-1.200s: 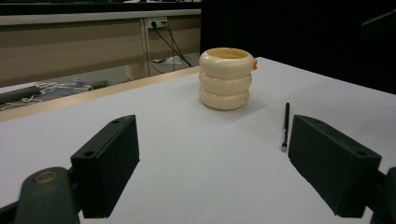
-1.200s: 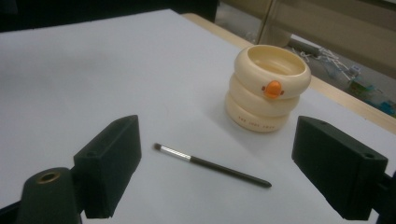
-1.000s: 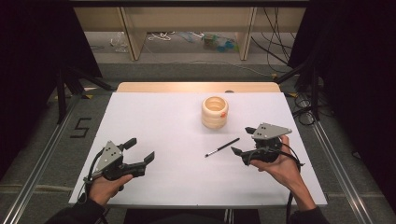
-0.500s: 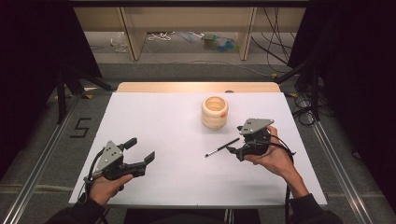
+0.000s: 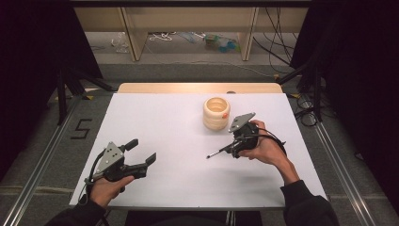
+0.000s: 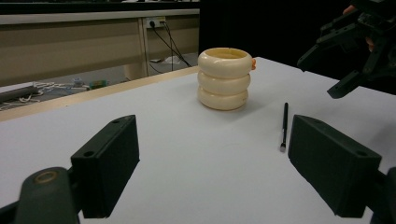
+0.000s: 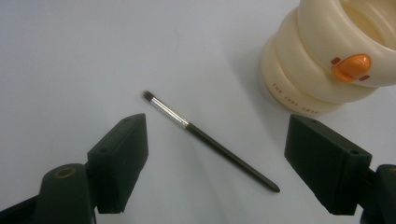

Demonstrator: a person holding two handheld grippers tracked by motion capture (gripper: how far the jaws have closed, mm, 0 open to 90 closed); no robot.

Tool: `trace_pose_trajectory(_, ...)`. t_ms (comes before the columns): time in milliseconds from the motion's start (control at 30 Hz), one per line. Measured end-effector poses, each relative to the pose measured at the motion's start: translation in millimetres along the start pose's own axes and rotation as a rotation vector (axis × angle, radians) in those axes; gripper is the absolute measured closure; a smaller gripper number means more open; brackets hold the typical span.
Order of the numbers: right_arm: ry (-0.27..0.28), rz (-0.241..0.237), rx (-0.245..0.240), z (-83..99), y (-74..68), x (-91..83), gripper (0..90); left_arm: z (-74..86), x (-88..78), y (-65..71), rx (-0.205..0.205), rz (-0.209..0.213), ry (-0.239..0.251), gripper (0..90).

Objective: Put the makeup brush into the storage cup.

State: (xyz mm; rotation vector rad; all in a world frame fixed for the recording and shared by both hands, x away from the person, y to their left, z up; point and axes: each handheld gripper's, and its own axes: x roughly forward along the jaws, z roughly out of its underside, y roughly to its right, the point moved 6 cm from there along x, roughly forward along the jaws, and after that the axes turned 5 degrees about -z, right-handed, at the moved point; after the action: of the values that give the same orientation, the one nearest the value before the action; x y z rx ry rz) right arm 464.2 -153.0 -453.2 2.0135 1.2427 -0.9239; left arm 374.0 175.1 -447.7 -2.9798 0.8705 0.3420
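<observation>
A thin black brush [image 5: 217, 152] with a silver ferrule lies flat on the white table [image 5: 164, 122], in front of a cream ringed cup [image 5: 216, 113] with an orange beak. My right gripper [image 5: 234, 150] hovers over the brush's handle end. Its jaws have just been closing a little but still stand wide, and in the right gripper view the brush [image 7: 210, 140] lies between and below them, untouched, with the cup [image 7: 322, 65] at upper right. My left gripper [image 5: 142, 150] rests open near the front left, aimed at the cup [image 6: 224, 78] and brush [image 6: 283, 125].
The table's wooden far edge [image 5: 197, 87] borders a floor with shelving legs and cables. Metal rails run along both sides. A "5" mark [image 5: 80, 128] sits on the floor at the left. The right gripper [image 6: 348, 60] shows at upper right in the left gripper view.
My right hand has moved left and forward, from beside the brush to over its handle end, closer to the cup. The left hand has stayed put.
</observation>
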Motion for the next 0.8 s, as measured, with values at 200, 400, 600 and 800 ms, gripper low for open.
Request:
trace_pose_trajectory(200,-0.072,-0.015,-0.016,1.2,7.7,12.7,22.4,0.0,0.1,0.4,0.009,0.002,-0.001,16.2)
trace_pose_trajectory(400,-0.142,-0.058,-0.019,1.1,11.2,25.9,22.5,-0.1,0.3,0.3,0.009,0.005,-0.001,16.2)
trace_pose_trajectory(600,-0.200,-0.077,-0.013,4.4,13.6,39.7,23.3,-0.5,0.2,0.7,0.006,0.008,0.002,16.3)
trace_pose_trajectory(800,-0.224,-0.103,-0.015,7.2,15.7,44.1,25.1,-0.4,0.7,1.4,0.009,0.012,0.000,16.2)
